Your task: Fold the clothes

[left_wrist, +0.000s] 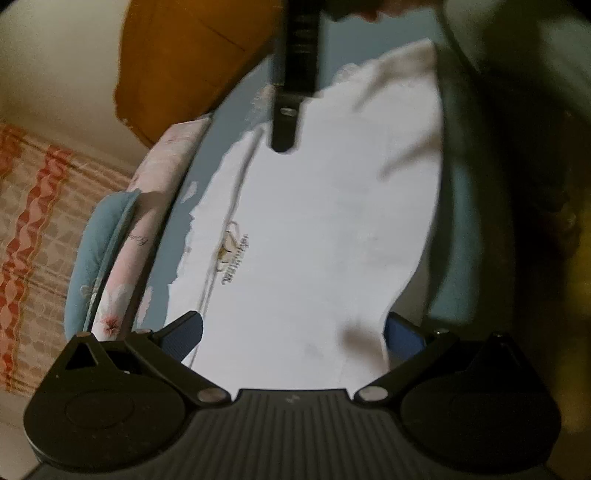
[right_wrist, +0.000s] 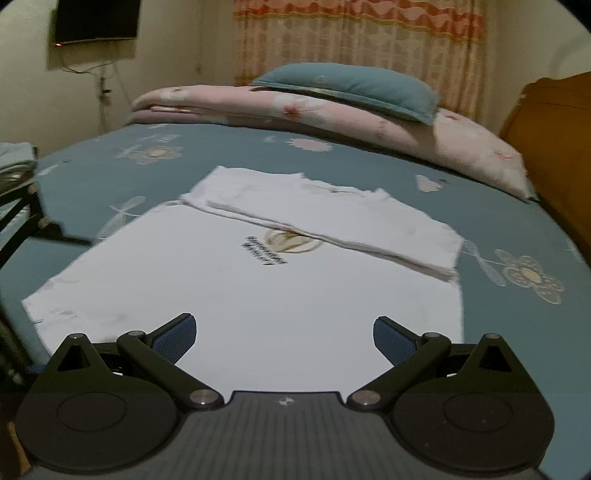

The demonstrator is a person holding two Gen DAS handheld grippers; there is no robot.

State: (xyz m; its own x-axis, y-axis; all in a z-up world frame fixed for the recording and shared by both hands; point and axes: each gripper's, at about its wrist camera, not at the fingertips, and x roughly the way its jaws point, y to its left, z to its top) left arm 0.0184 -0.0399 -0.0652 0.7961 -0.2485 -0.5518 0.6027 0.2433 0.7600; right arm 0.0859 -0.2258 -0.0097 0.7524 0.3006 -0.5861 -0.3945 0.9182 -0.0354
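A white T-shirt (right_wrist: 236,284) with a small gold and black chest print (right_wrist: 280,242) lies flat on the blue bed sheet (right_wrist: 517,332). Its far side is folded over the body as a long strip (right_wrist: 332,218). My right gripper (right_wrist: 284,336) is open and empty, just above the shirt's near edge. In the left wrist view the same shirt (left_wrist: 325,236) fills the middle, and my left gripper (left_wrist: 295,332) is open and empty above it. A black finger of the right gripper (left_wrist: 291,92) reaches down over the shirt's far part.
A folded pink floral quilt (right_wrist: 332,114) and a blue pillow (right_wrist: 351,86) lie at the far side of the bed. A wooden headboard (right_wrist: 554,140) stands on the right. An orange patterned curtain (right_wrist: 369,40) hangs behind, and a dark screen (right_wrist: 96,20) is on the wall.
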